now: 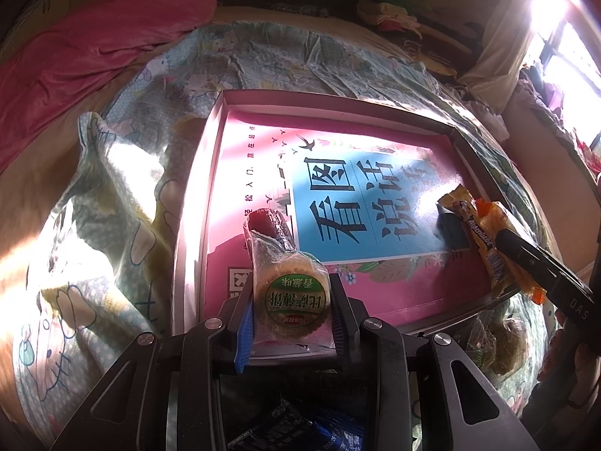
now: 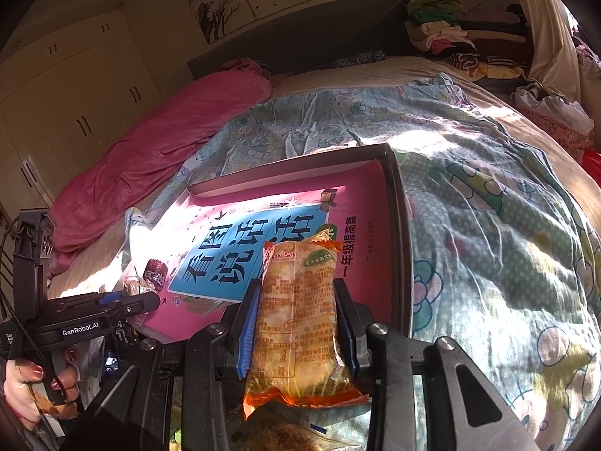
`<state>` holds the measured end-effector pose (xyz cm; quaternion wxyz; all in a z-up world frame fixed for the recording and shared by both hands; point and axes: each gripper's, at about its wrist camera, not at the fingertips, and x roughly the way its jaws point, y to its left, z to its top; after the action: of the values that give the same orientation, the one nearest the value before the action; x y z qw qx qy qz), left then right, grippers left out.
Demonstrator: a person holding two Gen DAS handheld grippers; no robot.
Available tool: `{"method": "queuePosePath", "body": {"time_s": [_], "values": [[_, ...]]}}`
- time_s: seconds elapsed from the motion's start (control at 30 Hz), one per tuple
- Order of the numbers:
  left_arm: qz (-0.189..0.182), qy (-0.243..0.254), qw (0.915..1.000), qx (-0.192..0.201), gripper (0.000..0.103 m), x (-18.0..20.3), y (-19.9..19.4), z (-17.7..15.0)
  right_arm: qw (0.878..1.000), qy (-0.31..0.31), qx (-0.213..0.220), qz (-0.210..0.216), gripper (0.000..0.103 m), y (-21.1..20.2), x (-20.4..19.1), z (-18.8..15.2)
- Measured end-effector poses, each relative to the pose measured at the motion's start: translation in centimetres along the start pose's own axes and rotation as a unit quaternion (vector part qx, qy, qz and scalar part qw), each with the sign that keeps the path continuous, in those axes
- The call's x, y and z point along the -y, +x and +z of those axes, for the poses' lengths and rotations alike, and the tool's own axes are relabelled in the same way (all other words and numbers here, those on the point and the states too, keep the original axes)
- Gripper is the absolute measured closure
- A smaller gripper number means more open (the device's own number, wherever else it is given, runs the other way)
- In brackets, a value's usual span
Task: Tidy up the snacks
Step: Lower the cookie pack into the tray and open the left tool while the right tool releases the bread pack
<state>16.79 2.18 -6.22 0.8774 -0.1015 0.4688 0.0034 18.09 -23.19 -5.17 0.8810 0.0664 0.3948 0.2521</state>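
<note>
The left gripper (image 1: 293, 319) is pinching a clear-wrapped round biscuit pack (image 1: 291, 297) between its pads. The pack's long axis runs straight forward from the jaws, and its far end carries a small dark red snack (image 1: 268, 221) that hangs over the near left corner of the box. The right gripper (image 2: 296, 323) is pressed on the sides of an orange snack pouch (image 2: 300, 323), whose long axis also points forward along the fingers.

Just ahead of and below both tools lies the shallow box (image 2: 398, 225) on the patterned quilt (image 2: 488, 225). Its floor is covered by a pink book (image 2: 368, 263) with a blue title panel, and no loose snack seems to lie inside yet. The pouch already hangs over the near right part of the box, so the right hand looks nearer to a release; it probably needs only to lower and open.

More wrapped snacks (image 1: 492, 342) wait on the quilt beside the box's near right corner. Beyond the box, a pink blanket (image 2: 150, 158) lies well apart.
</note>
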Motion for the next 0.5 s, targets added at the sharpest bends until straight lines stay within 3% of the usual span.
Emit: {"method": "queuePosePath", "body": {"time_s": [0.5], "values": [[0.001,-0.001,1.0000,0.000,0.067,-0.12,0.03,-0.07,1.000,-0.004,-0.007,-0.015,0.066,0.27,-0.12,-0.24]]}}
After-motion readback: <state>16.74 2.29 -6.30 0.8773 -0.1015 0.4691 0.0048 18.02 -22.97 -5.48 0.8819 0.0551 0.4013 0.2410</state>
